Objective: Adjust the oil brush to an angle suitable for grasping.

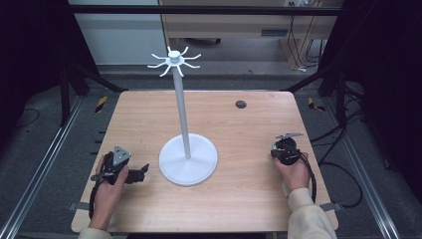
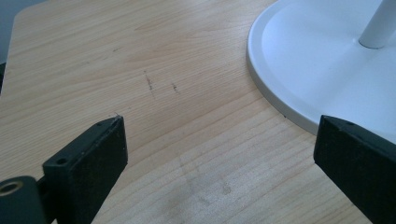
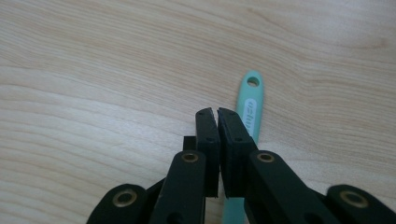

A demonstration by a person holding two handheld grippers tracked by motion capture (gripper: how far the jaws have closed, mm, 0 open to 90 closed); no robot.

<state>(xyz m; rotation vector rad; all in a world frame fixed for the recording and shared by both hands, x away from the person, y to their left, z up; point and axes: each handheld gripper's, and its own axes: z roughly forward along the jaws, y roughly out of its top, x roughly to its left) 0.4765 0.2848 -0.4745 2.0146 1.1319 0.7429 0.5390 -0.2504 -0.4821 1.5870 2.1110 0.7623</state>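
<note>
A white stand with a ring of hooks at its top rises from a round base at the table's middle. My left gripper lies just left of that base, jaws wide open with bare wood between them; the base rim sits by the right jaw. My right gripper rests at the table's right side, its jaws pressed together. A teal handle with a hanging hole lies flat on the wood, running under and just right of the shut jaws.
The wooden table has a dark round grommet at the back right. Black frame posts stand beyond the far corners, and cables lie on the floor to the right.
</note>
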